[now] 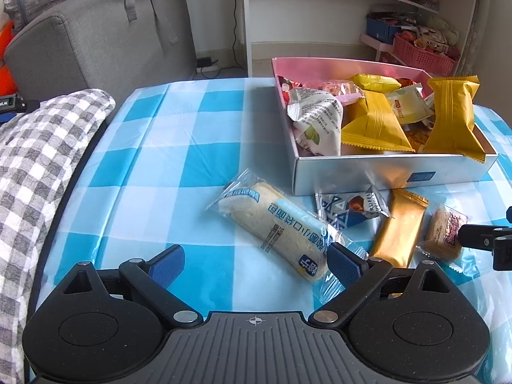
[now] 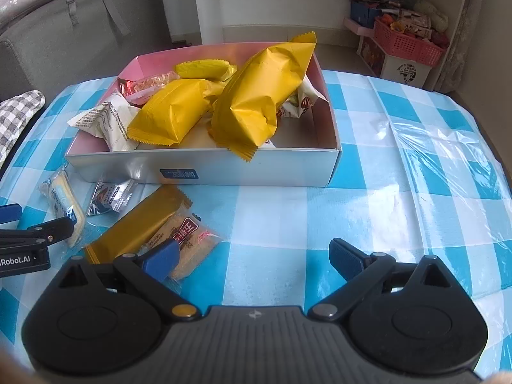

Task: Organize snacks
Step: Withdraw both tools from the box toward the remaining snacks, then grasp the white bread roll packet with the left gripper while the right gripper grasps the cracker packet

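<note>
the box (image 2: 204, 166) near the worktop's far edge holds yellow packets (image 2: 262, 96) and white packets (image 1: 316, 121). four snacks (image 1: 281, 233) lie loose before it. both grippers, left (image 1: 256, 262) and right (image 2: 252, 259), have jaws spread, empty.

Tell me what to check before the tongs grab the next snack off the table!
1. Left tongs open and empty: ok.
2. Right tongs open and empty: ok.
3. Snacks left on the table: ok, four: bread roll, truffle packet, gold bar, biscuit.
4. Bread roll lined up between the left tongs: not ok, it lies toward the right finger.
5. Room in the box: ok, its right end shows bare floor.
6. Big yellow packet settled in the box: not ok, its tail hangs over the front wall.
</note>
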Available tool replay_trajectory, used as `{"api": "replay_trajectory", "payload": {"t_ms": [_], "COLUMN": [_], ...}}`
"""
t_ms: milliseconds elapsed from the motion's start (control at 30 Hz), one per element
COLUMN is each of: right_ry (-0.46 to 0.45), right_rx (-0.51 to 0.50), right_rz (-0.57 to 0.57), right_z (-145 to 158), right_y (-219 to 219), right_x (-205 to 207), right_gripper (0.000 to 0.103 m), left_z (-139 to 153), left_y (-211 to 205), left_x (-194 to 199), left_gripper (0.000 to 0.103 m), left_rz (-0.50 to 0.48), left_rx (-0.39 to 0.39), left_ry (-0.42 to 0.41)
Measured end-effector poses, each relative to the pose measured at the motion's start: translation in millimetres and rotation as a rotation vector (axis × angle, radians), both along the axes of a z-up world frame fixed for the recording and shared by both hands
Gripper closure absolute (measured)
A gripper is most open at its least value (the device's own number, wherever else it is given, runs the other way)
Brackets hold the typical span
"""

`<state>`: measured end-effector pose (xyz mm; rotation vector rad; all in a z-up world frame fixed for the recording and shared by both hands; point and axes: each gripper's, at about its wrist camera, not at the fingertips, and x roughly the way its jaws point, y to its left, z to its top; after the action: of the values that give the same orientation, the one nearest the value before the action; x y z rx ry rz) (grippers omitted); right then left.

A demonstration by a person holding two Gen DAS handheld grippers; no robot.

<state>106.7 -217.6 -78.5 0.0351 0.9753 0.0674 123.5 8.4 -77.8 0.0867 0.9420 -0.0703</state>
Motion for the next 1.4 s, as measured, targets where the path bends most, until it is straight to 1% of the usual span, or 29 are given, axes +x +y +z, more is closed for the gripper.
{"api": "replay_trajectory", "payload": {"t_ms": [67, 133, 200, 267, 300, 367, 467, 600, 700, 733, 800, 833, 867, 967, 1033, 1100, 1167, 1233, 1400], "right_ry": [-0.003, -0.005, -0.008, -0.011, -0.011, -0.011, -0.014, -0.014, -0.011, -0.011, -0.022, -0.027, -0.031, -0.047, -0.056, -0.062, -0.067, -0.073, -0.083], "right_rx": [-0.001, 0.003, 0.014, 0.026, 0.034, 0.047, 0.053, 0.038, 0.009, -0.002, -0.025, -0.034, -0.042, -0.057, -0.063, -0.064, -0.069, -0.075, -0.081], "right_rz": [0.010, 0.016, 0.022, 0.028, 0.032, 0.044, 0.084, 0.158, 0.201, 0.213, 0.229, 0.238, 0.243, 0.254, 0.256, 0.256, 0.259, 0.263, 0.272], "right_z": [0.8, 1.2, 2.4, 3.7, 4.0, 4.1, 2.6, -2.3, -7.6, -9.2, -11.4, -11.9, -12.0, -11.9, -11.7, -11.8, -11.4, -10.8, -9.0], "right_y": [0.3, 0.3, 0.2, 0.9, 1.1, 3.4, 9.1, 20.9, 28.9, 31.0, 34.6, 35.8, 36.7, 37.7, 37.8, 38.3, 39.1, 39.8, 40.5], "right_x": [-0.5, -0.6, -0.4, -0.6, -0.2, -0.5, -0.2, -0.9, -1.8, -2.1, -3.5, -4.5, -4.9, -5.4, -5.0, -5.3, -5.1, -4.5, -5.5], "right_gripper": [0.003, 0.004, 0.004, 0.004, 0.004, 0.004, 0.004, 0.008, 0.014, 0.016, 0.017, 0.017, 0.017, 0.019, 0.023, 0.027, 0.031, 0.037, 0.044], "left_z": [-0.2, 0.8, 3.5, 8.1, 10.2, 14.3, 14.4, 6.1, -1.7, -4.5, -8.5, -9.6, -9.3, -8.7, -8.1, -7.5, -6.9, -6.3, -4.9], "left_y": [7.8, 14.7, 19.3, 21.9, 22.4, 22.5, 17.1, 3.7, -1.9, -2.2, -1.2, -0.4, -0.4, 1.1, 1.8, 2.7, 2.9, 3.0, 2.0], "left_x": [-2.0, -4.0, -6.3, -8.2, -8.2, -6.6, -2.6, 4.1, 10.9, 13.3, 17.6, 19.0, 19.7, 21.4, 22.0, 22.4, 22.1, 22.4, 21.1], "left_gripper": [0.007, 0.008, 0.008, 0.010, 0.010, 0.009, 0.009, 0.010, 0.017, 0.021, 0.030, 0.032, 0.037, 0.046, 0.050, 0.059, 0.064, 0.066, 0.070], "left_rz": [0.001, 0.008, 0.017, 0.012, 0.010, 0.003, -0.011, -0.034, -0.028, -0.020, -0.002, 0.011, 0.014, 0.024, 0.032, 0.035, 0.038, 0.042, 0.046], "left_rx": [0.012, 0.043, 0.081, 0.089, 0.078, 0.026, -0.053, -0.094, -0.112, -0.121, -0.140, -0.143, -0.140, -0.143, -0.141, -0.144, -0.143, -0.142, -0.142], "left_ry": [0.016, 0.018, 0.003, -0.021, -0.027, -0.039, -0.031, -0.019, -0.003, 0.006, 0.022, 0.018, 0.010, 0.004, 0.002, 0.003, 0.005, 0.008, 0.018]}}
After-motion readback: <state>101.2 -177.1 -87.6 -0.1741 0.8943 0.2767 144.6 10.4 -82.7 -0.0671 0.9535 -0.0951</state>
